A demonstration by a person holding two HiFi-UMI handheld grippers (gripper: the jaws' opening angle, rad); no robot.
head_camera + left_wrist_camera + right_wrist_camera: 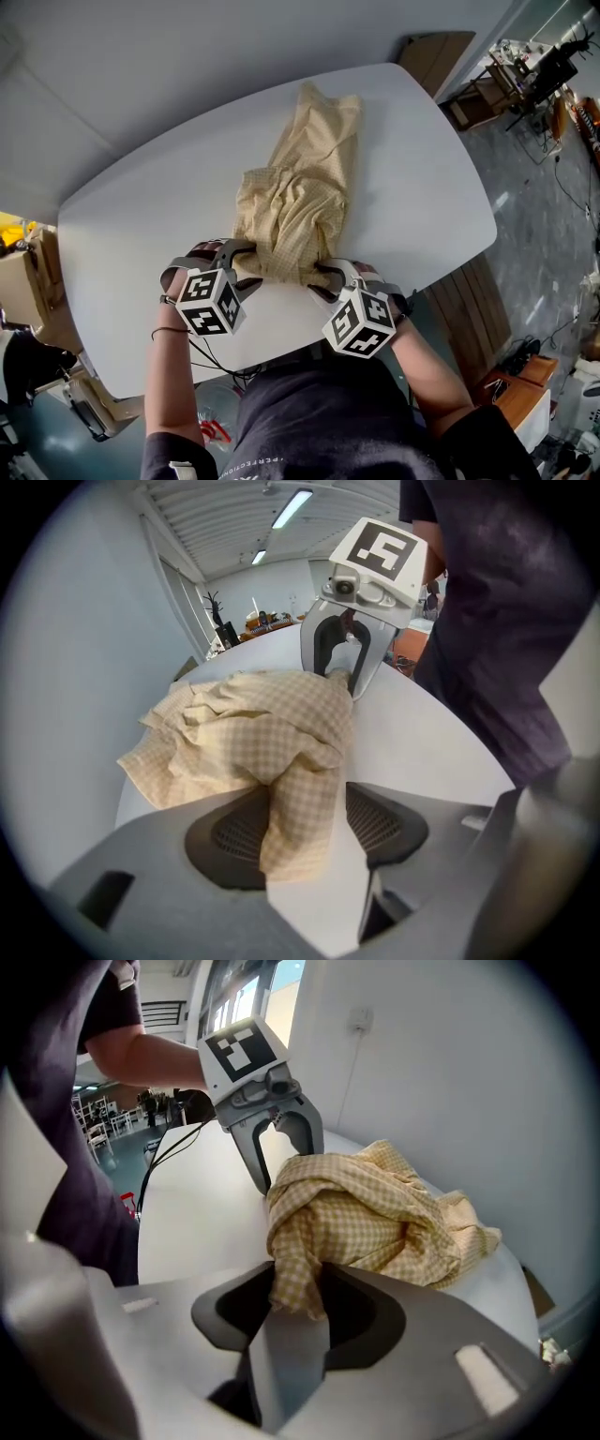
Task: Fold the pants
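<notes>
Pants [300, 187] corners lie loose between both parted jaws.

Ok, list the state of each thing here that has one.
pants: crumpled in a heap on the table, not folded.
left gripper: open, a pants edge hangs loose between its jaws.
right gripper: open, a pants edge sits between its jaws.

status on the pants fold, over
Left gripper open, fabric loose between its fingers. Right gripper open, a fold between its fingers. Pants bunched on the table, not yet flat. Nothing in the way.
</notes>
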